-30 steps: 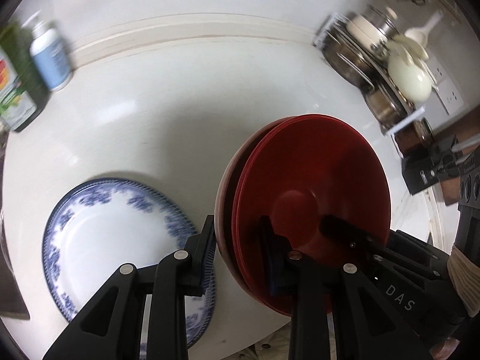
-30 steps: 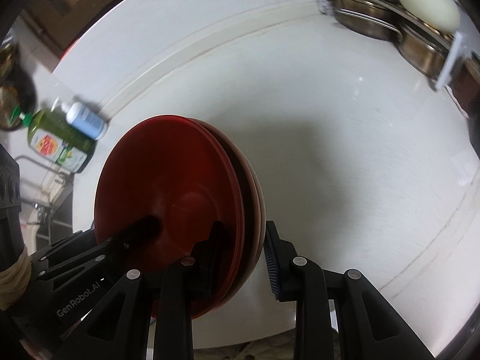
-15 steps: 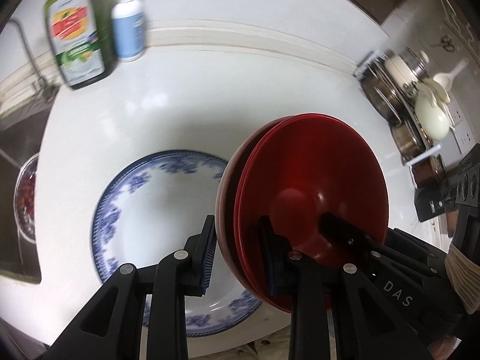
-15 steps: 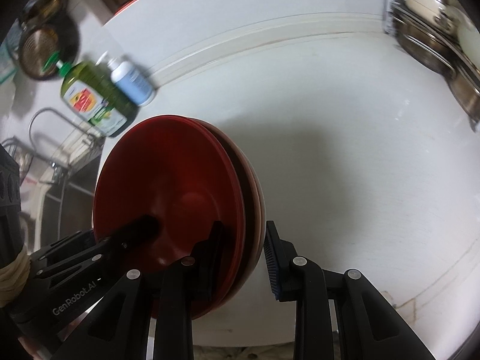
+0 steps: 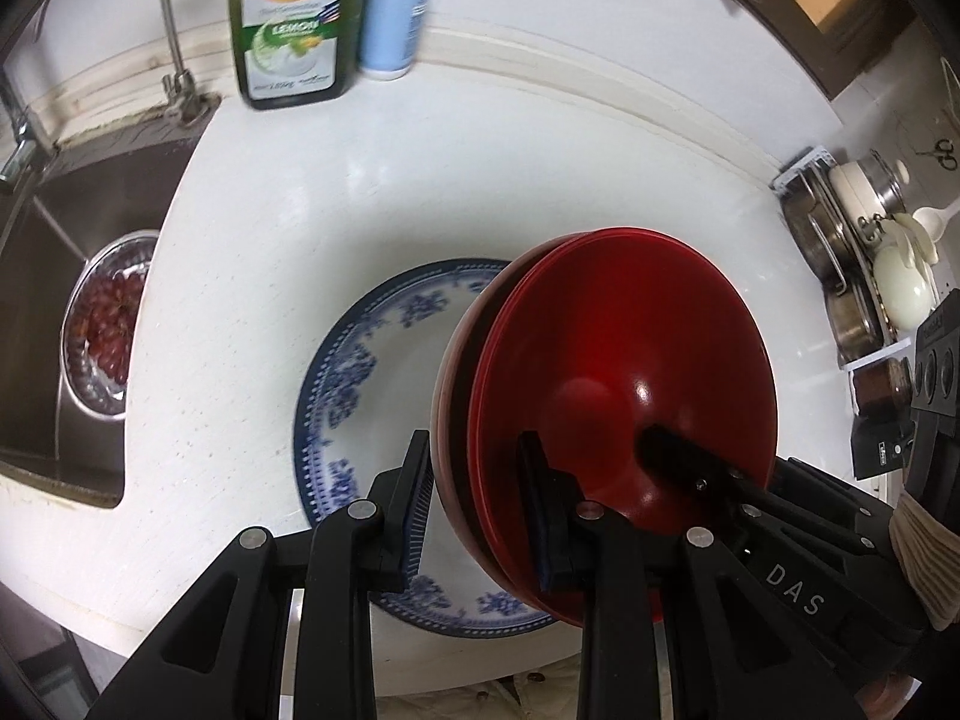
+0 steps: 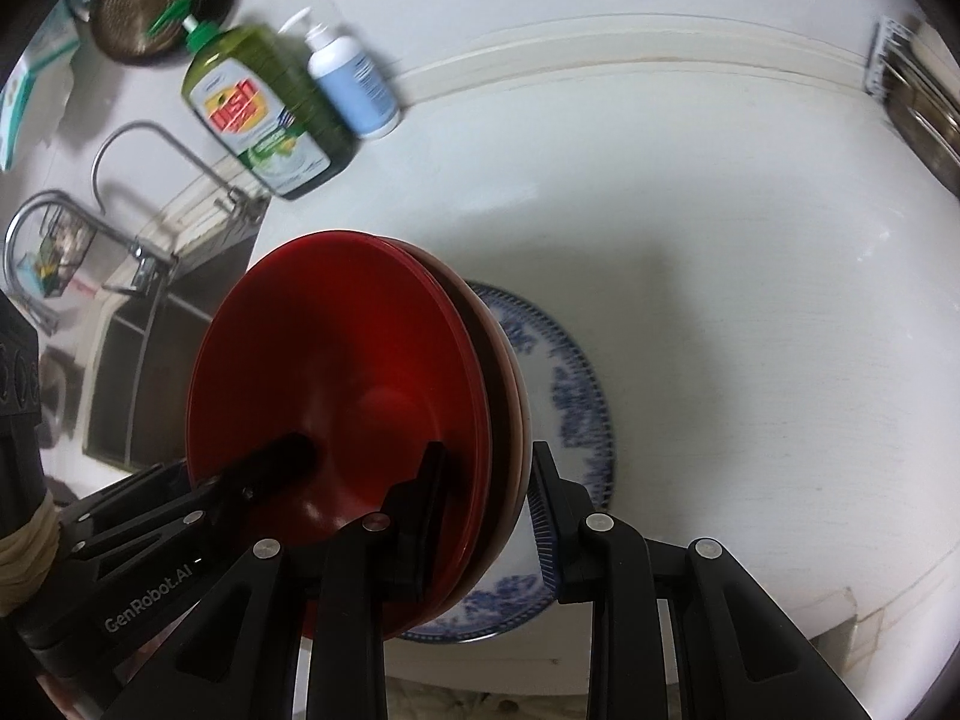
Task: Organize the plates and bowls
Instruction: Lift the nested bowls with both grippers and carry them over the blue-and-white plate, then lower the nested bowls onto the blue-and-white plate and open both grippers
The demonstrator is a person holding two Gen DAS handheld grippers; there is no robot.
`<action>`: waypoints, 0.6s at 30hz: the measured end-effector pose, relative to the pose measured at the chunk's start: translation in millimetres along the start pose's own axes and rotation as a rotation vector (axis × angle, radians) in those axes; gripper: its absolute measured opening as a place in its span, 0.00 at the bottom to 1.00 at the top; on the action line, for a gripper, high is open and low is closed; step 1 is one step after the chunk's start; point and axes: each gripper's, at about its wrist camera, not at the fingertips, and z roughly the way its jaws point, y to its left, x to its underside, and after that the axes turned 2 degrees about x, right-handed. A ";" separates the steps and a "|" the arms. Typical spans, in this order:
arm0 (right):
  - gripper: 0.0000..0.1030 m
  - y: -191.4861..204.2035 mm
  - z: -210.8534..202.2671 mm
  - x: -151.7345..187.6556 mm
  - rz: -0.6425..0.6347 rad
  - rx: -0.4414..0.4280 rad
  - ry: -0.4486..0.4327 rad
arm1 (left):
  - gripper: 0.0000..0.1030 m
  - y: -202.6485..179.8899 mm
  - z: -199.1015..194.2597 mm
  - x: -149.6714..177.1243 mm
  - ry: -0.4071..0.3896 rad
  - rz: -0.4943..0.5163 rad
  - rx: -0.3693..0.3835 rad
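Observation:
A stack of nested red bowls (image 5: 624, 360) hangs tilted above a blue-and-white patterned plate (image 5: 384, 372) on the white counter. My left gripper (image 5: 480, 498) is shut on the stack's rim, one pad outside the pinkish outer bowl and one inside the top bowl. The right gripper (image 5: 678, 456) shows at the right of this view, one finger reaching into the bowl. In the right wrist view my right gripper (image 6: 486, 504) clamps the opposite rim of the red bowls (image 6: 348, 390), the left gripper (image 6: 270, 462) enters from the left, and the plate (image 6: 576, 396) is partly hidden behind the bowls.
A green dish soap bottle (image 5: 288, 18) and a white-and-blue pump bottle (image 5: 393, 12) stand at the back wall. A steel sink (image 5: 54, 312) with a tap (image 5: 171, 30) and a colander of red fruit (image 5: 105, 324) lies left. A rack of pots (image 5: 858, 252) stands right.
Both grippers have carried the bowl stack sideways toward the sink, from beside the patterned plate to above it. The sink, tap and bottles have come into view; the grip has not changed.

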 end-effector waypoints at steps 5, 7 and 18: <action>0.27 6.5 10.2 3.0 -0.009 -0.004 0.027 | 0.27 6.8 5.9 2.8 0.021 -0.005 -0.009; 0.27 6.6 13.6 4.1 -0.005 -0.003 0.037 | 0.27 7.1 8.8 3.7 0.030 -0.006 -0.011; 0.27 1.1 25.9 6.0 0.004 0.009 0.077 | 0.27 5.6 25.0 6.8 0.073 -0.005 -0.019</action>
